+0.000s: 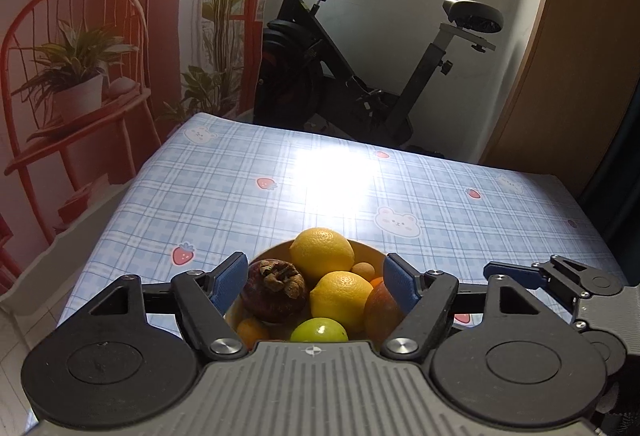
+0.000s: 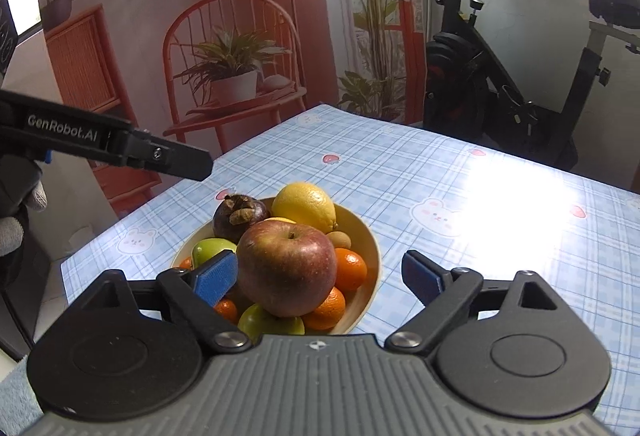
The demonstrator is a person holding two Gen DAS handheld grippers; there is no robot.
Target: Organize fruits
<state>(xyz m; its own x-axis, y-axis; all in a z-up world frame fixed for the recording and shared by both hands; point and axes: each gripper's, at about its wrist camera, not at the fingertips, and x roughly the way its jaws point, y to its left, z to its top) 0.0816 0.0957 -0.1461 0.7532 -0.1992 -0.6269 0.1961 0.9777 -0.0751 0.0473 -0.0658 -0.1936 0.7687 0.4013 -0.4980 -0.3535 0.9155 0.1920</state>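
A yellow bowl [image 2: 366,236] full of fruit sits on the checked tablecloth. It holds a red apple [image 2: 286,268] on top, a dark mangosteen [image 2: 240,216], a lemon [image 2: 306,206], oranges [image 2: 350,268], green fruits [image 2: 212,248] and a small brown fruit [image 2: 340,239]. My right gripper [image 2: 320,278] is open over the bowl's near side, its jaws either side of the apple without touching it. In the left wrist view my left gripper [image 1: 316,280] is open above the bowl [image 1: 370,250], with the mangosteen [image 1: 274,290] and two lemons [image 1: 322,252] between its jaws.
The blue checked tablecloth [image 1: 320,176] stretches beyond the bowl, with glare in the middle. An exercise bike [image 1: 360,68] stands behind the table's far edge. A backdrop with a red chair [image 2: 236,76] and plants hangs at the left. The right gripper's finger [image 1: 516,272] shows at right.
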